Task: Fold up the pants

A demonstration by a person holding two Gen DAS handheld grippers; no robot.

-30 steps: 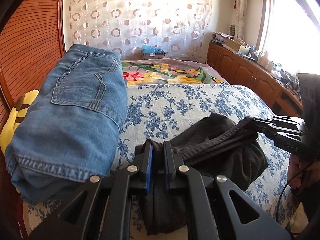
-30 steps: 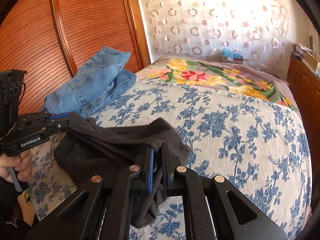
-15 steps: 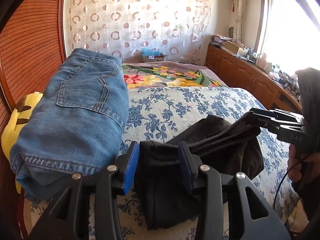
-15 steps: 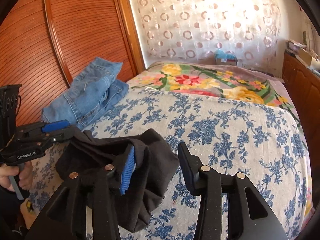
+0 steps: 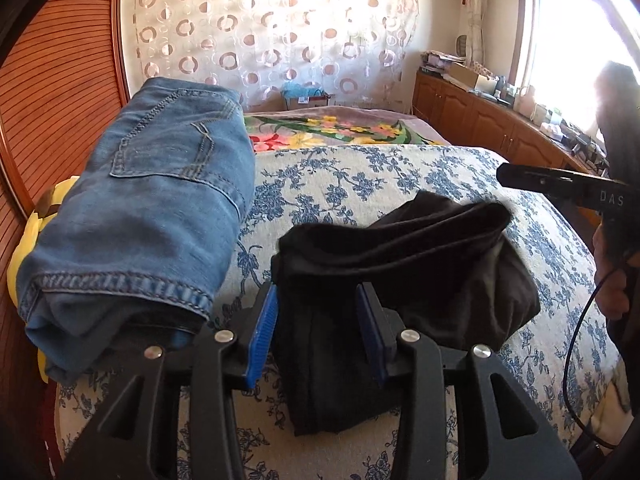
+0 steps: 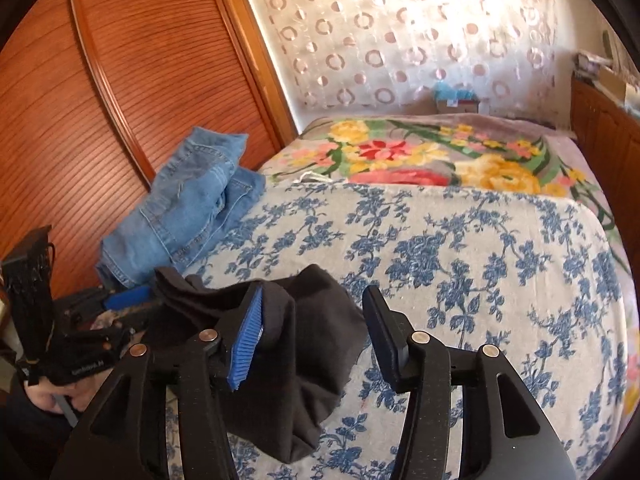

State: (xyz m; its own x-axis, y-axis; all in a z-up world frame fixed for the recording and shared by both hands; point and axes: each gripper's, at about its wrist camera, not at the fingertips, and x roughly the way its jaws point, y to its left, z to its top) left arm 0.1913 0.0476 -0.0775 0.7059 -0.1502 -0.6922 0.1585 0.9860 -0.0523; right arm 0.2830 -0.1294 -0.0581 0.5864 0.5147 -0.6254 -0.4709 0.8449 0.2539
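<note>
The dark pants (image 5: 408, 264) lie in a loose bundle on the blue-flowered bedspread (image 5: 360, 184). My left gripper (image 5: 318, 328) is open, its blue pads on either side of the bundle's near end, not clamping it. My right gripper (image 6: 316, 340) is open above the bundle's right side (image 6: 304, 360); its left pad touches the cloth. In the left wrist view the right gripper (image 5: 560, 184) hovers just past the pants. In the right wrist view the left gripper (image 6: 120, 300) sits at the bundle's left.
Folded blue jeans (image 5: 148, 208) lie on the bed's left by the ribbed wooden wardrobe (image 6: 120, 100). A bright floral blanket (image 6: 420, 160) covers the far bed. Wooden cabinets (image 5: 480, 120) with clutter run along the right wall under a window.
Both grippers were shut on the dark pants a second ago; both have opened and let go. The pants have dropped into a slack bundle on the bed.
</note>
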